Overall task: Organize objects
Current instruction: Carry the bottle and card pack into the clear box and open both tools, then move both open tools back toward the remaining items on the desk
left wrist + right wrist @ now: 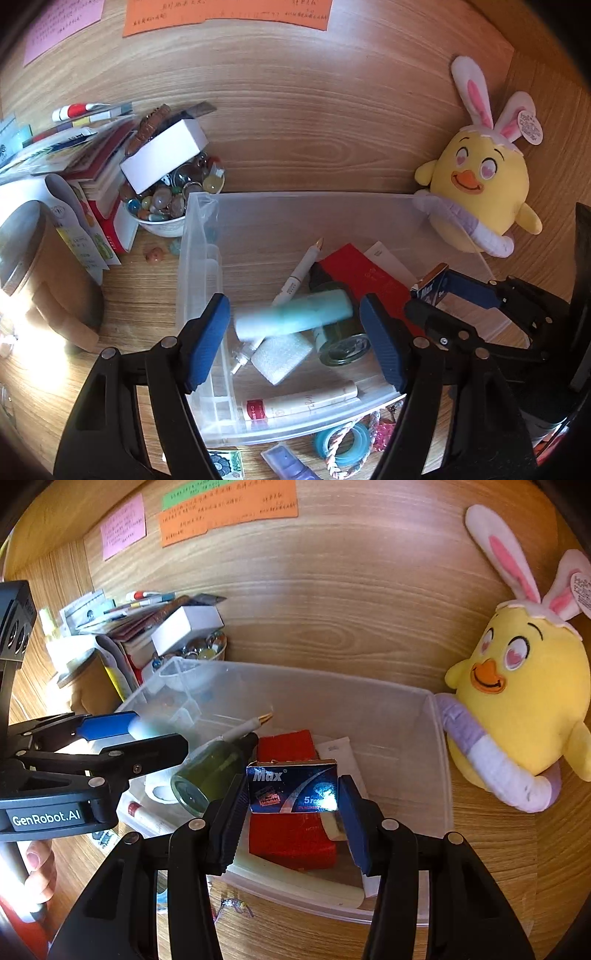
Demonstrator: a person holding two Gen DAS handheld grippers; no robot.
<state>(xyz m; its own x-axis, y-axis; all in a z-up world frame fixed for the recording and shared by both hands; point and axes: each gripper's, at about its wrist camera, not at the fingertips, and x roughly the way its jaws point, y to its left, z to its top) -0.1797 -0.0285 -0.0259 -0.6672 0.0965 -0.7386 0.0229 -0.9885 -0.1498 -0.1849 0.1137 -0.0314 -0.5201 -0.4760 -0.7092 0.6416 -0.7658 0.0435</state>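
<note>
Right tongs [293, 794] grip blue box [293, 790] — left tongs [295, 325] seemingly agape.

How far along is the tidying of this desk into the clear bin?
Partly done. The clear bin already holds a pen, red box and green jar. The right gripper holds a blue Max box above it; the left gripper is open around a blurred teal tube. Tape rolls remain outside.

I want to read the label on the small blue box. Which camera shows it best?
The right wrist view: the blue Max box faces the camera, held between the right gripper fingers. The left wrist view shows only its edge, mostly hidden.
</note>
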